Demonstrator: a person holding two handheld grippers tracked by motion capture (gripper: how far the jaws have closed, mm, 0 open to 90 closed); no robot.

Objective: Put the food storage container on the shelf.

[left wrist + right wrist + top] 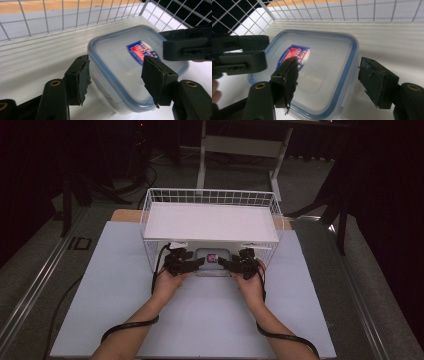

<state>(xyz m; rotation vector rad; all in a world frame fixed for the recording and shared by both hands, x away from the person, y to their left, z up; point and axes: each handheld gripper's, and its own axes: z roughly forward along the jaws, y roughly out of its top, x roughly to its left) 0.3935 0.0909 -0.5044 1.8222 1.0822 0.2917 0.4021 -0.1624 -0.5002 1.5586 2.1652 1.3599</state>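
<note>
A clear plastic container point(212, 261) with a blue-rimmed lid and a red and blue label sits on the lower level of a white wire rack point(210, 200), under the rack's flat white top shelf point(210, 221), at the front opening nearest the person. The rack stands on a pale tabletop point(115, 285). The left gripper point(192, 265) comes at the container from its left side and the right gripper point(229, 263) from its right, the two facing each other across it. In the left gripper view, the jaws stand apart and straddle a corner of the container point(125, 65), one pad just beside its side wall and the other over the lid; neither pad visibly presses on it. In the right gripper view, the jaws are likewise apart (one over the lid point(317, 65) near the label point(295, 56), the other off the container's edge), with no grip made. Both hands rest low on the tabletop, cables trailing back along the forearms
</note>
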